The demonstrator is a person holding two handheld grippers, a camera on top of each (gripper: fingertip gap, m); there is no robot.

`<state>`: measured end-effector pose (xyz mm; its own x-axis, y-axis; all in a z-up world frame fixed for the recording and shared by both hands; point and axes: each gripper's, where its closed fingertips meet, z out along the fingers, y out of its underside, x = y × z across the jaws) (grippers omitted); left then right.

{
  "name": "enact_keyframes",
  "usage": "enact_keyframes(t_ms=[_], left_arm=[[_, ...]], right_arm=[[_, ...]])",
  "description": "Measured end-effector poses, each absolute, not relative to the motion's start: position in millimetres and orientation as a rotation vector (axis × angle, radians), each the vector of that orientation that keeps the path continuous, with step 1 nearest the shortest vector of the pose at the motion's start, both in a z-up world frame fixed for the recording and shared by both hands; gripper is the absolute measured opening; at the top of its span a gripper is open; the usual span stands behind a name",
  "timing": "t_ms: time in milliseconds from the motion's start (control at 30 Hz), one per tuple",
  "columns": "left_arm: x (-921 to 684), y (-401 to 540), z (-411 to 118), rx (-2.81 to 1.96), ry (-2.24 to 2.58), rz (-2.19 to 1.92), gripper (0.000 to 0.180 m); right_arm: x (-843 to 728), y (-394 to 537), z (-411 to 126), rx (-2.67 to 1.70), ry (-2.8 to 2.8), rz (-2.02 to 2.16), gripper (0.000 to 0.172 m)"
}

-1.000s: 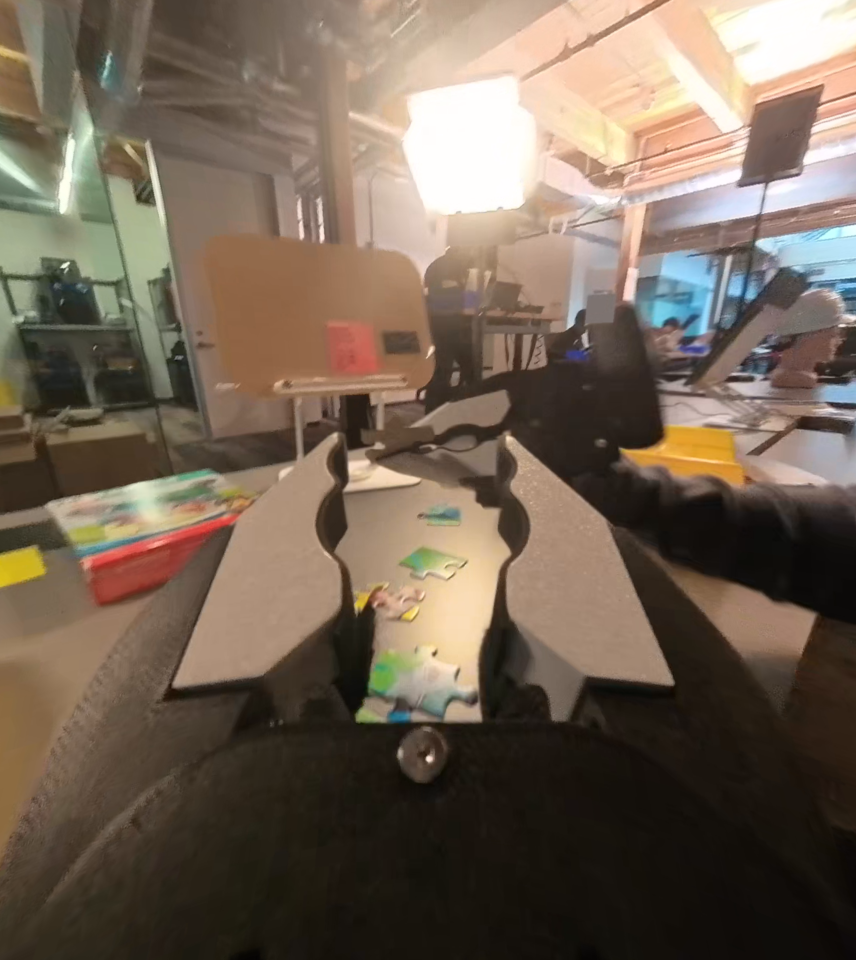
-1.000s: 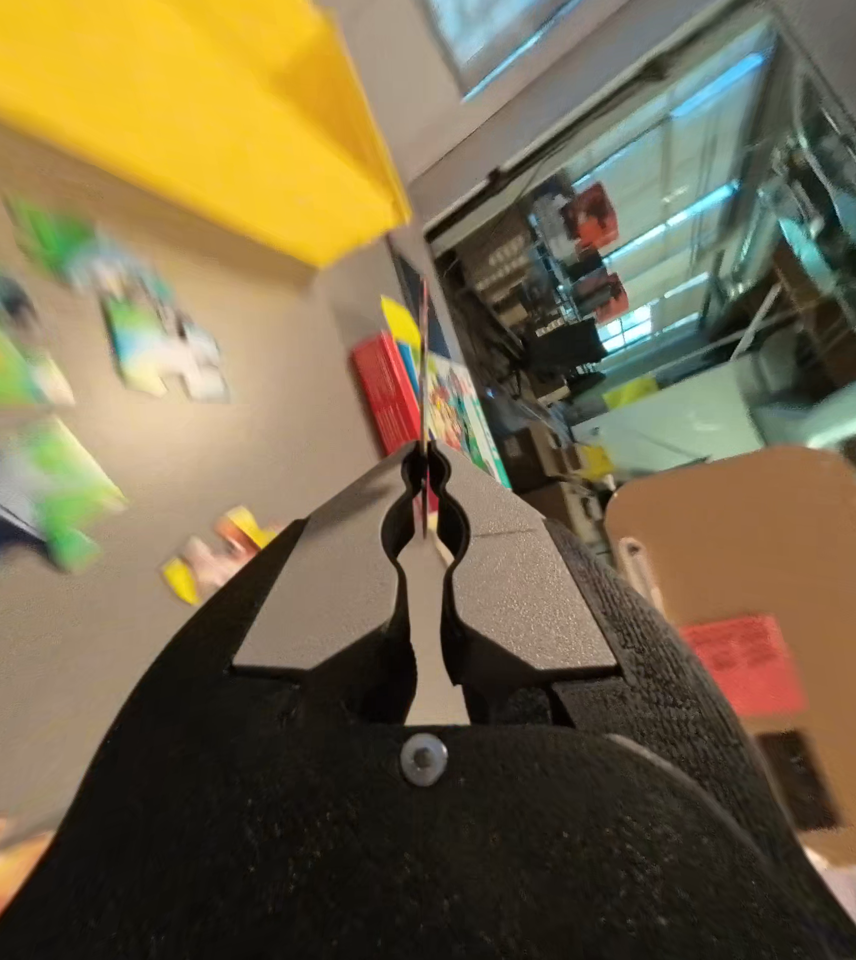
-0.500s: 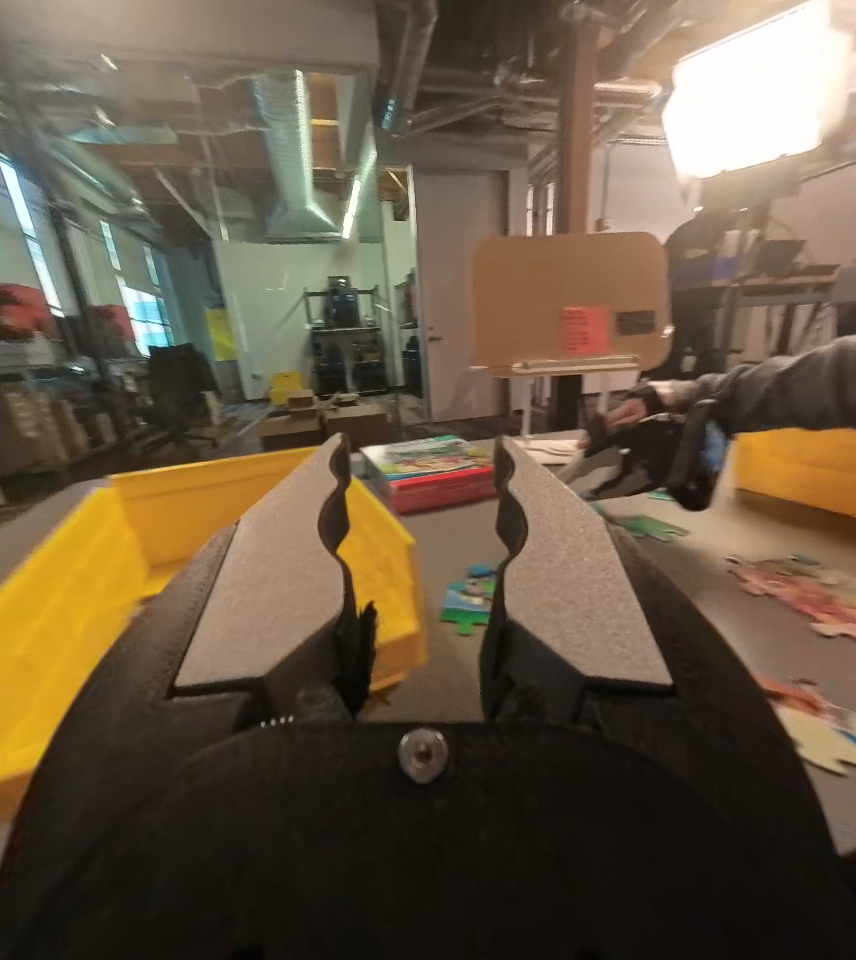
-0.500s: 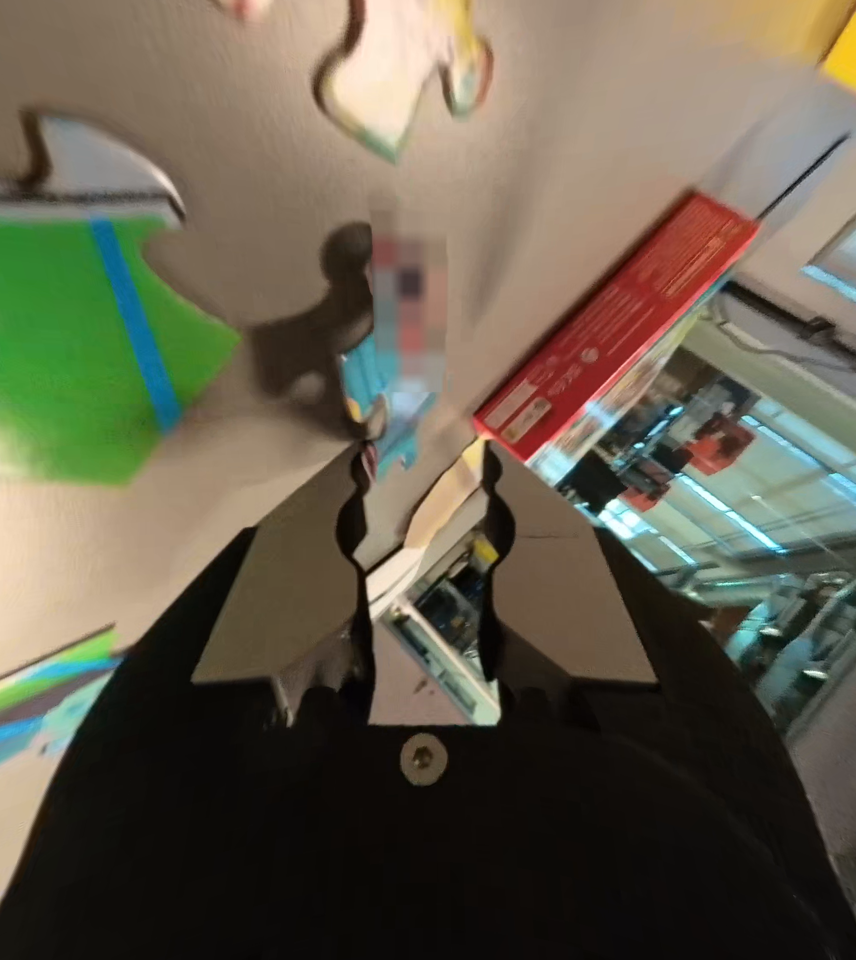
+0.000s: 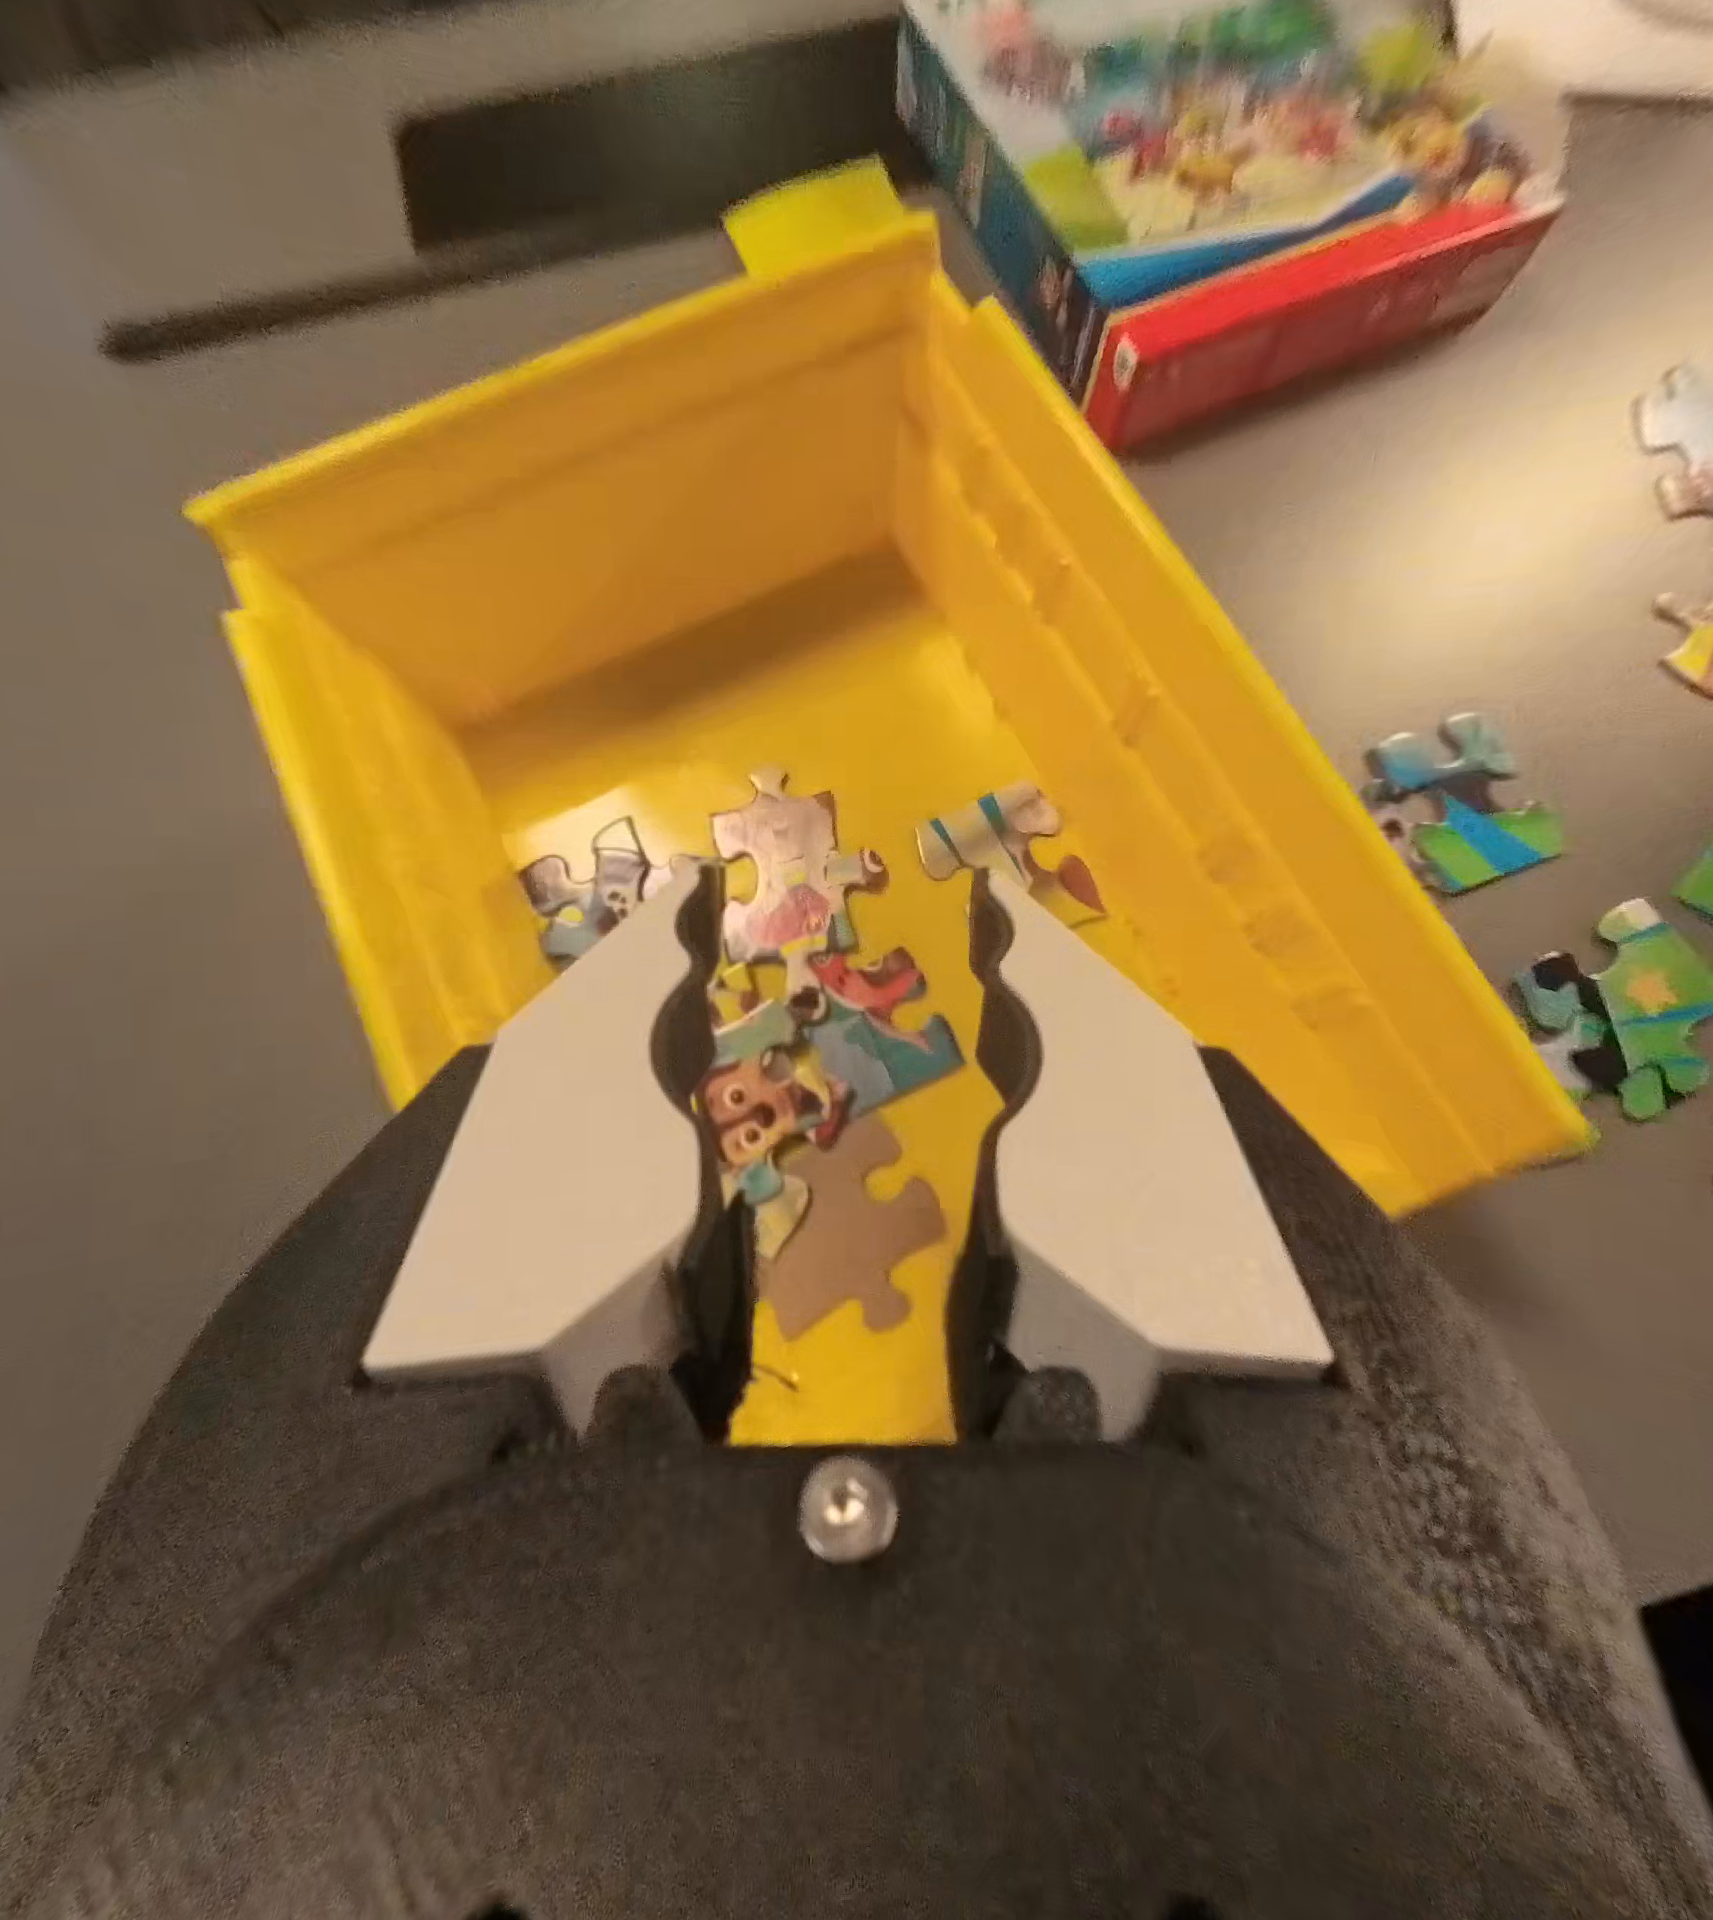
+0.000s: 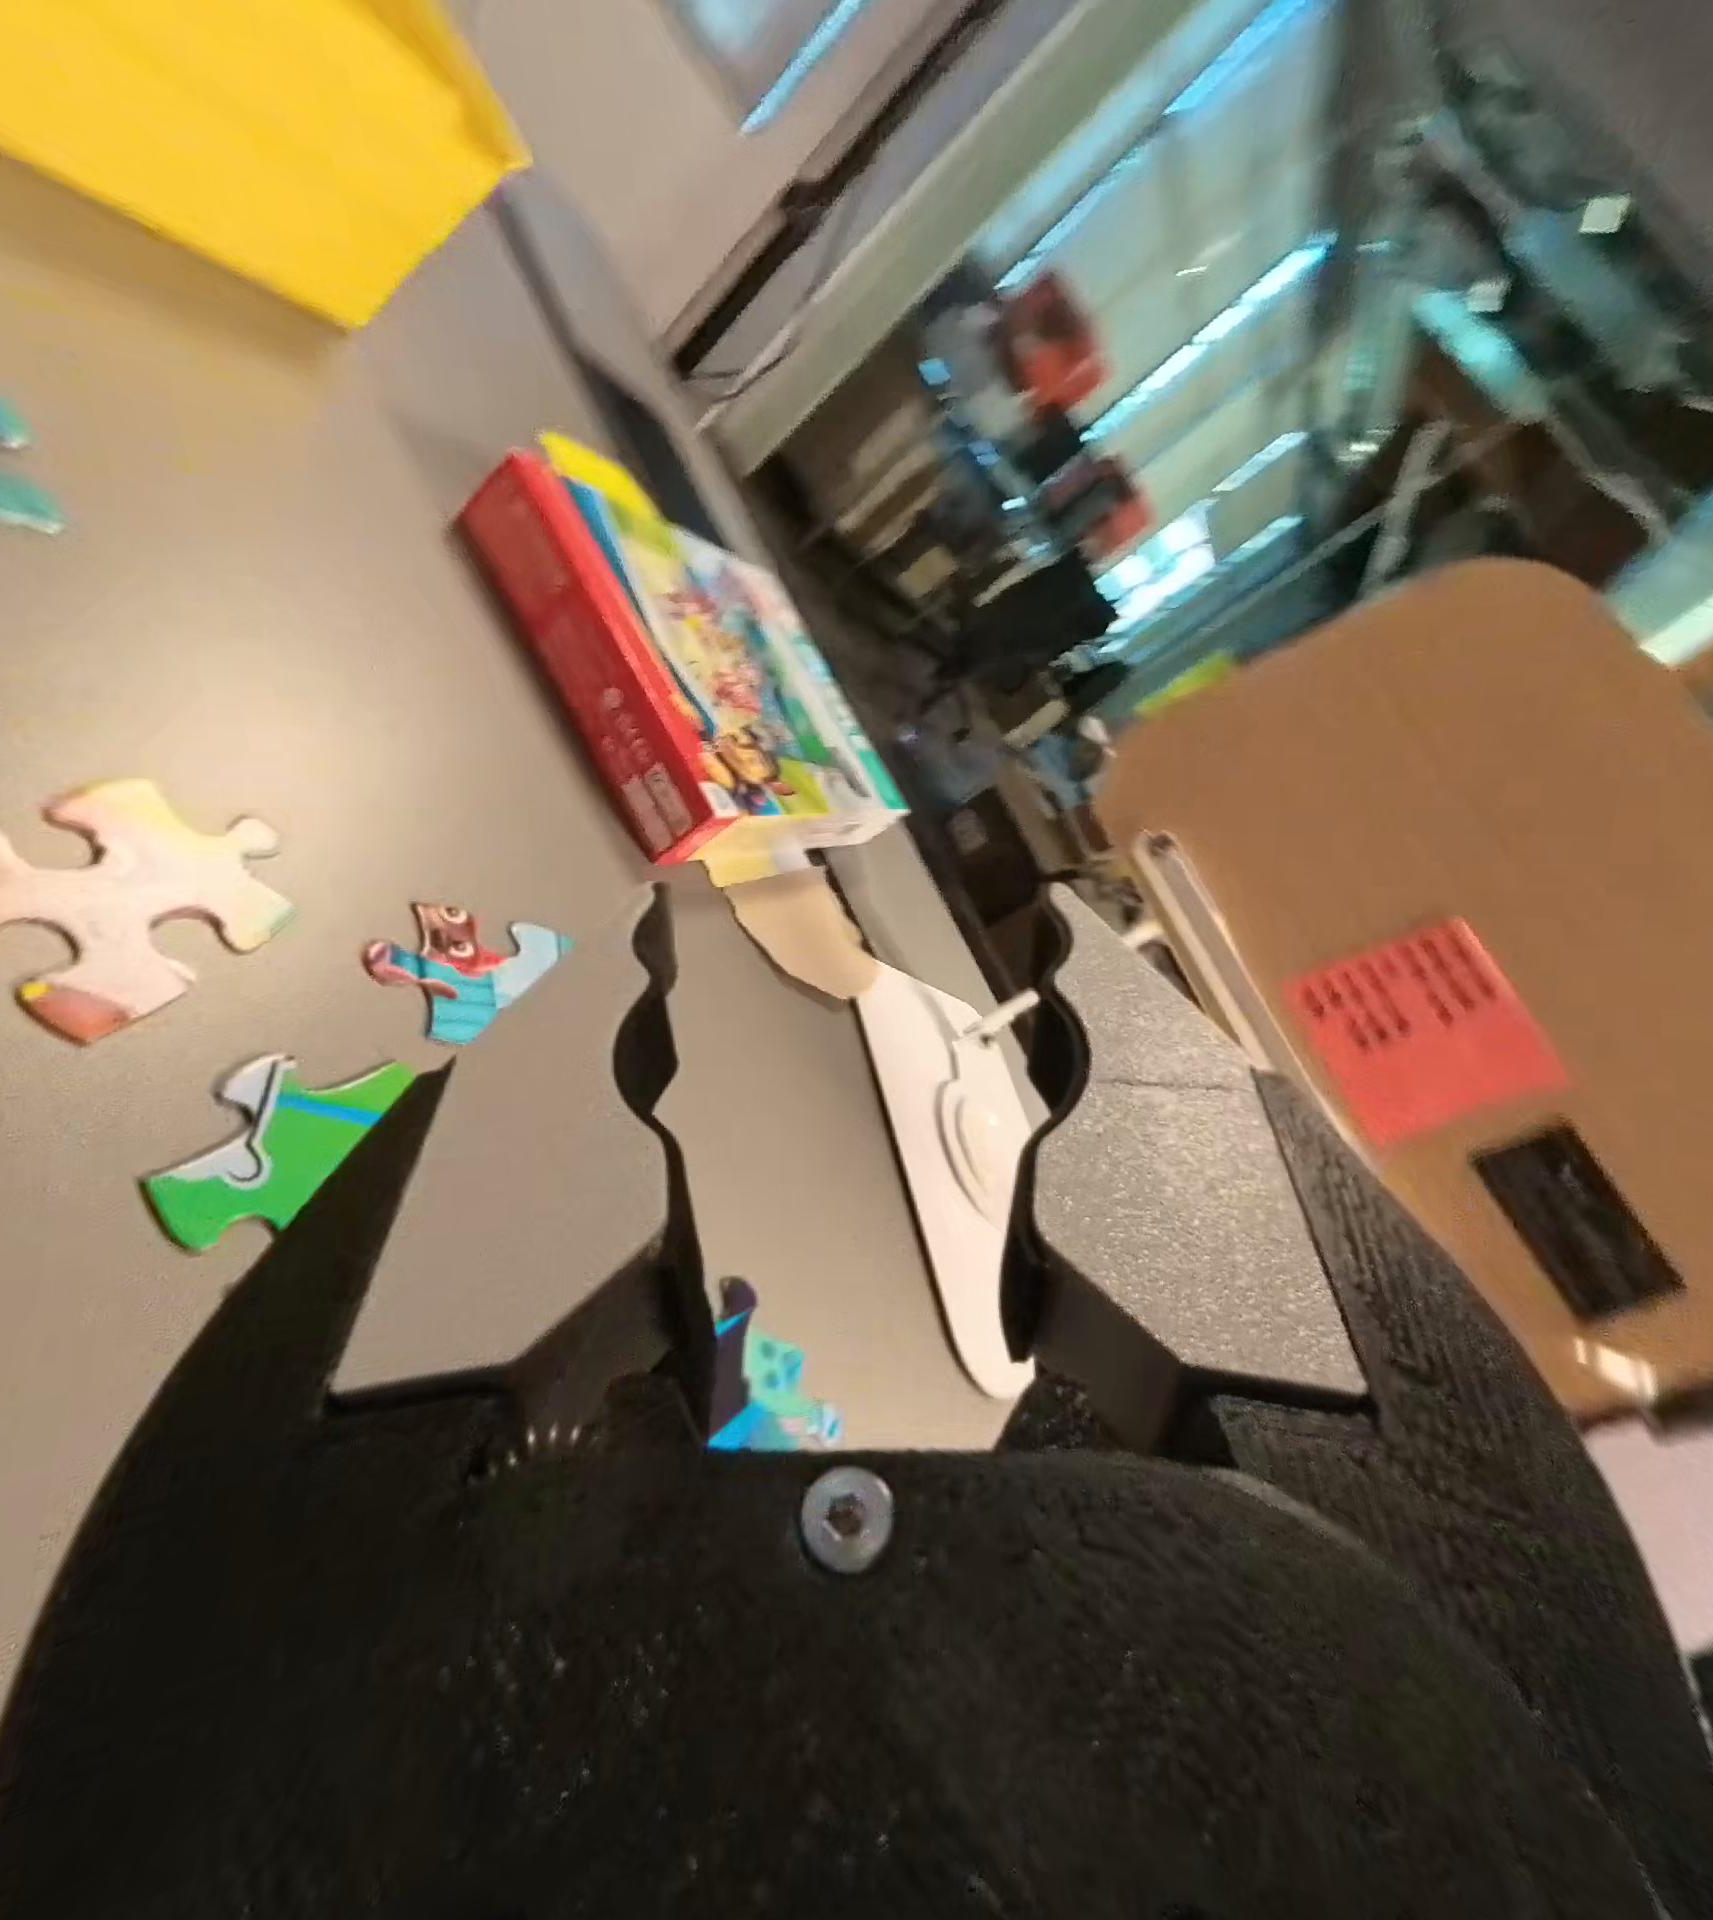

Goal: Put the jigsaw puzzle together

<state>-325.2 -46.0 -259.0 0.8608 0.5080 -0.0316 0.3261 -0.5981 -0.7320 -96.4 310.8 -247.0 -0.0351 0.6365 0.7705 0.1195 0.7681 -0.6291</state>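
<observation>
Filling the frame's centre, the yellow bin (image 5: 686, 582) ran lengthwise toward the upper left, directly under the left gripper (image 5: 847, 883), released above puzzle pieces (image 5: 790, 883) inside. The right gripper (image 6: 847, 914) gaped empty over table (image 6: 239, 644) pieces (image 6: 104, 914) at left.

Warm indoor light, moderately bright; glare on floor of yellow bin (image 5: 623, 821). Left wrist view: motion blur on puzzle box (image 5: 1236, 177), edges soft. Right wrist view: heavy smear across background windows (image 6: 1195, 312), wide-angle stretch at corners; table (image 6: 208, 644) evenly lit, shadows faint
</observation>
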Motion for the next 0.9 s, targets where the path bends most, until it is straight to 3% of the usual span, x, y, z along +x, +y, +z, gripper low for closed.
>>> enact_keyframes(t_ms=[67,233,433,533,633,767,900], left_arm=[[-346,-34,-278,-2.382,-0.631,0.261,0.048],[-369,-42,-330,-2.899,-0.613,0.18,0.045],[-382,-57,-359,-3.293,-0.495,0.133,0.068],[-365,-50,-363,-3.293,-0.525,-0.087,0.068],[-348,-45,-355,-3.264,-0.464,-0.119,0.065],[-339,-97,-352,-3.577,-0.353,0.164,0.047],[-319,-112,-365,-3.664,-0.323,0.06,0.026]], right_arm=[[-78,320,-252,-0.668,-1.425,0.481,0.059],[-53,348,-266,-0.751,-1.264,0.414,0.058],[-53,360,-276,-0.795,-1.281,0.361,0.055],[-50,363,-273,-0.821,-1.254,0.404,0.053],[-47,367,-270,-0.851,-1.225,0.458,0.052],[-48,367,-265,-0.858,-1.195,0.517,0.054],[-50,363,-261,-0.847,-1.191,0.552,0.056]])
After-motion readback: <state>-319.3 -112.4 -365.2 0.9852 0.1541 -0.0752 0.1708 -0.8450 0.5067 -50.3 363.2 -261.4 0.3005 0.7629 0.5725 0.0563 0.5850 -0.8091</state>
